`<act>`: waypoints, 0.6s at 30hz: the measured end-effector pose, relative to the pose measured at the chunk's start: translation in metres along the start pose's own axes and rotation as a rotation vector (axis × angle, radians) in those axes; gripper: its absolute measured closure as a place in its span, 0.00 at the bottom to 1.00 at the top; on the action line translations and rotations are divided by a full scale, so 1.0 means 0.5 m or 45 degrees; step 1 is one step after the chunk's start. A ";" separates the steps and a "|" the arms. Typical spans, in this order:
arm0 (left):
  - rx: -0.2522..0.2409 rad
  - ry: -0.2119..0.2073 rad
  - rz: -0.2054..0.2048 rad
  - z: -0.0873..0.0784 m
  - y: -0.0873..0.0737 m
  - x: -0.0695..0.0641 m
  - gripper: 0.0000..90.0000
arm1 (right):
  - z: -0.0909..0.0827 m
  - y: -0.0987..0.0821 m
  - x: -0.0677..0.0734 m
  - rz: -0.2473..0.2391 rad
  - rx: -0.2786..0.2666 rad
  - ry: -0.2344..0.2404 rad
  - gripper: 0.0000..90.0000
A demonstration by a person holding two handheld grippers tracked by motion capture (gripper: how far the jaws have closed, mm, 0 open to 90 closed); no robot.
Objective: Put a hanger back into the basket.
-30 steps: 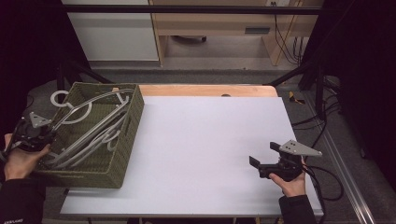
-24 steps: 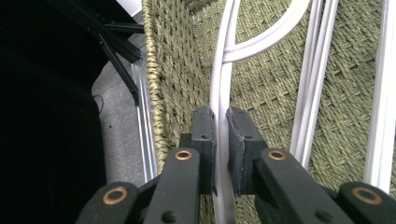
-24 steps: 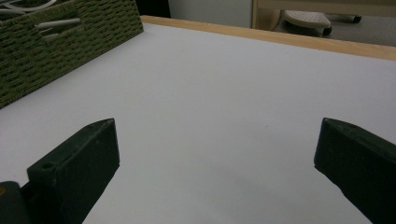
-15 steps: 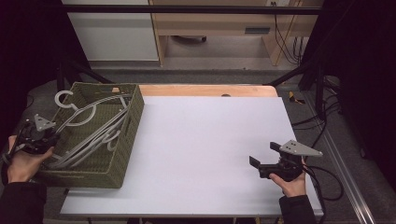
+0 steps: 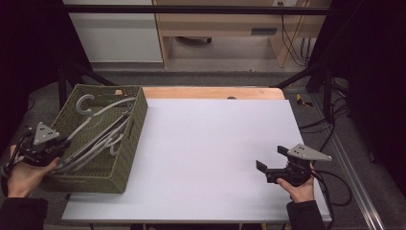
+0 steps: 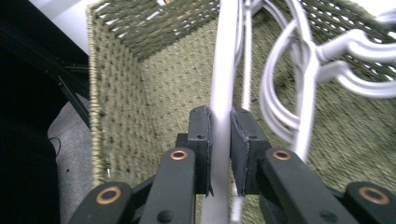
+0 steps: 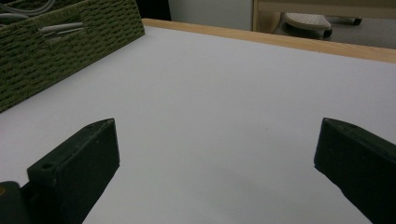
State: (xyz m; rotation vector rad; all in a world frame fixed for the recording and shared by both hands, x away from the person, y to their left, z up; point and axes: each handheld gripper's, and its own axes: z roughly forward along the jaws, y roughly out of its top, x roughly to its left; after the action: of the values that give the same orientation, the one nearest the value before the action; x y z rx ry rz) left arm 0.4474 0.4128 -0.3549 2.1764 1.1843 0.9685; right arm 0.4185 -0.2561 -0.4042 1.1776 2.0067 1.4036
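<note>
A green woven basket [image 5: 139,120] at the table's left holds several white plastic hangers [image 5: 103,132]. My left gripper [image 5: 58,151] reaches over the basket's near-left corner, shut on the straight bar of one hanger [image 6: 224,60]. In the left gripper view the pads [image 6: 201,135] press that bar from both sides, though the jaws have just eased a touch wider. The hanger's hook [image 5: 85,103] stands up over the basket's far-left part. My right gripper [image 5: 271,159] rests low at the table's near right, open, with only bare white tabletop [image 7: 224,70] between its jaws.
The white table [image 5: 210,143] has a wooden strip along its far edge [image 5: 210,92]. The basket's side wall [image 7: 70,42] is at the far left of the right gripper view. Cables trail on the floor at the right [image 5: 335,134].
My left gripper has shifted slightly toward the person with the hanger in it, and the hanger's hook has swung to the right over the basket. The right gripper has kept still.
</note>
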 end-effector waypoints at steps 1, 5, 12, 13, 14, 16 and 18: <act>0.006 -0.011 0.003 -0.001 0.000 -0.005 0.87 | 0.000 0.000 0.000 0.000 -0.001 0.001 0.00; 0.048 -0.062 0.027 0.000 -0.001 -0.025 0.85 | -0.001 0.001 0.000 -0.001 -0.002 0.000 0.00; 0.123 -0.131 0.027 0.012 -0.005 -0.046 0.83 | -0.001 0.001 0.001 -0.005 0.000 0.003 0.00; 0.142 -0.164 0.019 0.013 -0.006 -0.043 0.83 | -0.001 0.001 0.001 -0.003 -0.001 0.003 0.00; 0.147 -0.185 0.002 0.016 -0.007 -0.042 0.83 | -0.001 0.001 0.001 -0.001 -0.002 0.005 0.00; 0.164 -0.200 -0.003 0.019 -0.007 -0.045 0.83 | -0.002 0.001 0.001 -0.004 -0.002 0.005 0.00; 0.172 -0.196 -0.002 0.019 -0.006 -0.047 0.82 | -0.003 0.002 0.001 -0.004 -0.004 0.005 0.00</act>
State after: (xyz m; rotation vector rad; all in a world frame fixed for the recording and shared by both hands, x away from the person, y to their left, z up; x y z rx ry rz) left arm 0.4441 0.3934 -0.3715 2.3088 1.2083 0.7235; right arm 0.4175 -0.2562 -0.4027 1.1706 2.0078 1.4084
